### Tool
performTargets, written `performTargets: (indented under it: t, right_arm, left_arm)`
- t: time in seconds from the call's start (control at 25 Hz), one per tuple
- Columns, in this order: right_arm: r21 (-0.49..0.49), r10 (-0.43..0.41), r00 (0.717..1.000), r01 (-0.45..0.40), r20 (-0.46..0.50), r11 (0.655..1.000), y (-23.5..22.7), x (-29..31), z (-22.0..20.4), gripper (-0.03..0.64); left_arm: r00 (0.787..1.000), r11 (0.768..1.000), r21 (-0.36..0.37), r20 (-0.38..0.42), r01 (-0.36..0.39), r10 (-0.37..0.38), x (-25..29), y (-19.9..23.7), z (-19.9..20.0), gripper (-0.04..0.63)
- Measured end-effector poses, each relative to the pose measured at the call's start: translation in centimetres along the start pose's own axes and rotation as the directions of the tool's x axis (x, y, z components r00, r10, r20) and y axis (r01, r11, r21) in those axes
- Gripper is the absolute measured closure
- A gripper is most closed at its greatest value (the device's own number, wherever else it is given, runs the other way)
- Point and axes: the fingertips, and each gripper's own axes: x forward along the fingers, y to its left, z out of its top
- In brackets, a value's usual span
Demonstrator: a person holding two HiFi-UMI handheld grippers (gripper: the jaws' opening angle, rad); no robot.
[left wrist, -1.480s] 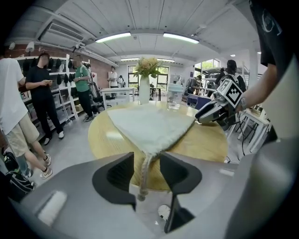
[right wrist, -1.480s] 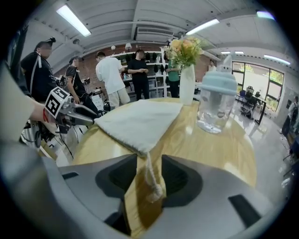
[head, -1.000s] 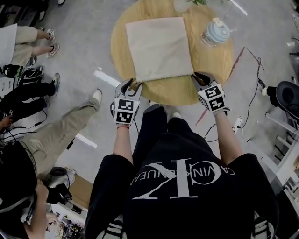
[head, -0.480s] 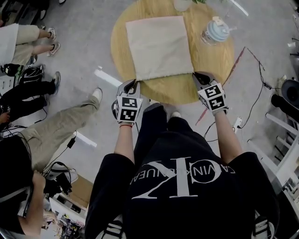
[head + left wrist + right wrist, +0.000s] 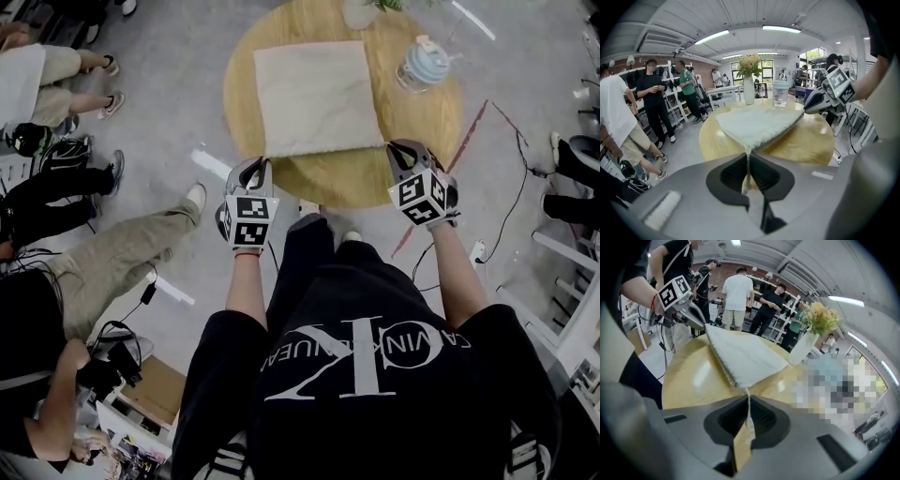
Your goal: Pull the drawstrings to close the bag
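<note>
Grip check: your left gripper (image 5: 261, 164) is closing on the left drawstring (image 5: 748, 161), cord between the jaws. Your right gripper (image 5: 401, 152) is clamped tight on the right drawstring (image 5: 749, 408). Bag (image 5: 319, 98) lies flat on the table (image 5: 347, 186) with its mouth edge nearest you, running left-right between the grippers, one cord at each near corner. So pull outward along that edge, hands apart. Cup (image 5: 420, 64) and vase (image 5: 749, 89) sit beyond the bag, out of the way. Bystanders (image 5: 122, 248) stand off your left.
</note>
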Motion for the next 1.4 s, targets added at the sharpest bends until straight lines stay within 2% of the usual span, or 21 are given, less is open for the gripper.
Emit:
performTargets:
  t: [0.16, 0.36, 0.6, 0.76, 0.96, 1.16, 1.4]
  right_arm:
    - [-0.074, -0.077, 0.997, 0.077, 0.003, 0.994, -1.3, -1.2, 0.9, 0.592]
    - [-0.066, -0.132, 0.991, 0.134, 0.031, 0.989, -3.1, -2.4, 2.0, 0.592]
    - [0.04, -0.21, 0.976, 0.208, 0.049, 0.977, -5.8, -4.6, 1.9, 0.594]
    - [0.03, -0.24, 0.969, 0.238, 0.06, 0.971, -6.7, -5.5, 2.2, 0.594]
    - [0.074, -0.275, 0.958, 0.269, 0.081, 0.96, -8.0, -6.2, 2.5, 0.593]
    - [0.129, -0.335, 0.937, 0.321, 0.102, 0.938, -9.6, -7.3, 3.5, 0.594]
    - [0.143, -0.396, 0.911, 0.38, 0.112, 0.914, -11.2, -8.8, 4.6, 0.594]
  left_arm:
    - [1.0, 0.997, 0.07, 0.022, -0.022, 0.02, -1.0, 0.3, 1.6, 0.568]
    - [0.998, 0.99, 0.125, 0.04, -0.058, 0.053, -2.1, 0.8, 3.4, 0.569]
    - [0.988, 0.99, 0.057, 0.091, -0.129, 0.124, -4.4, 2.7, 4.9, 0.575]
    - [0.981, 0.985, 0.062, 0.112, -0.164, 0.156, -5.3, 3.0, 6.1, 0.575]
    - [0.967, 0.975, 0.052, 0.146, -0.218, 0.209, -6.2, 3.7, 7.5, 0.575]
    - [0.95, 0.963, -0.002, 0.162, -0.269, 0.266, -7.5, 4.9, 8.6, 0.575]
    - [0.931, 0.95, -0.009, 0.198, -0.311, 0.307, -9.5, 6.1, 9.9, 0.575]
